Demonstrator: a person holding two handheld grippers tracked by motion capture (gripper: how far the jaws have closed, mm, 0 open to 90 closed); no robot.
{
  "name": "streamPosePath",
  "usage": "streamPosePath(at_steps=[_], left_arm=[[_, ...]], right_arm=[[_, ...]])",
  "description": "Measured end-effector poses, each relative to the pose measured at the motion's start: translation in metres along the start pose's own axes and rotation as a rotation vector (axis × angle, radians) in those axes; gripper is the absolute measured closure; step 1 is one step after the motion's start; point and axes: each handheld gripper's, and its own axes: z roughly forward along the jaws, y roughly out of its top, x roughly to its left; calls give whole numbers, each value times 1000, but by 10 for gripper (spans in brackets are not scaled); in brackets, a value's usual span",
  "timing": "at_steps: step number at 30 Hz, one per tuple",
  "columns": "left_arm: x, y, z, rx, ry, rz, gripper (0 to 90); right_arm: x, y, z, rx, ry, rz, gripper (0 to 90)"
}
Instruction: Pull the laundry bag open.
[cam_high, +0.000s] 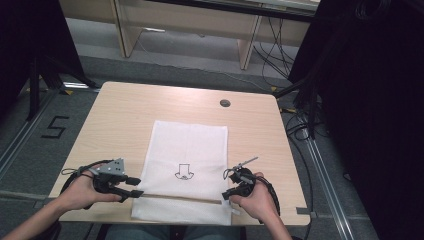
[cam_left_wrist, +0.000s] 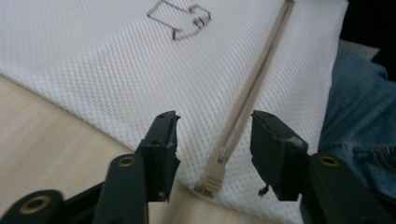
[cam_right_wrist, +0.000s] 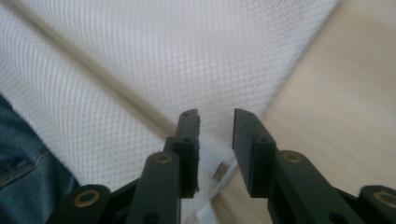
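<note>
Zipper step on the mesh bag (cam_high: 189, 150). Left gripper (cam_left_wrist: 214, 133) jaws spread around the zipper pull (cam_left_wrist: 211, 179), lower centre; right gripper (cam_right_wrist: 216, 140) jaws spread at the corner. Next: pinch the pull.

Mesh laundry bag (cam_high: 190, 150): white, fine honeycomb weave, small black outline drawing of a garment at centre. Zipper (cam_left_wrist: 254, 88): pale grey-beige strip with matching pull. Desk (cam_high: 125, 115): light wood grain. Both grippers (cam_high: 131, 192) (cam_high: 227, 196): black, brass-coloured rivets. Trousers (cam_left_wrist: 359, 116): blue denim.
</note>
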Motion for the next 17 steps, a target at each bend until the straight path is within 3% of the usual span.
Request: streamPosePath(at_steps=[2,5,7,8,9,10,13,16,17], left_arm=[[2,3,-2,-55,35,-8,443],[7,6,-7,-115,96,-17,397],[11,6,-10,-142,133,-54,385],[14,6,-13,-156,172,-64,383],[17,5,-15,-165,202,-83,383],[21,5,-17,-165,221,-87,380],[32,-1,-20,-168,273,-146,372],[38,-4,-23,-164,290,-171,368],[39,-4,-23,-169,297,-171,368]], right_arm=[[-3,1,-2,-48,-21,6,669],[-7,1,-3,-74,-34,17,635],[-9,2,-3,-91,-47,16,617],[-9,2,-4,-84,-55,31,617],[-12,2,-4,-100,-51,2,614],[-11,2,-4,-95,-60,40,611],[-14,2,-4,-117,-64,27,603],[-15,2,-4,-120,-74,56,590],[-18,2,-4,-136,-75,40,587]])
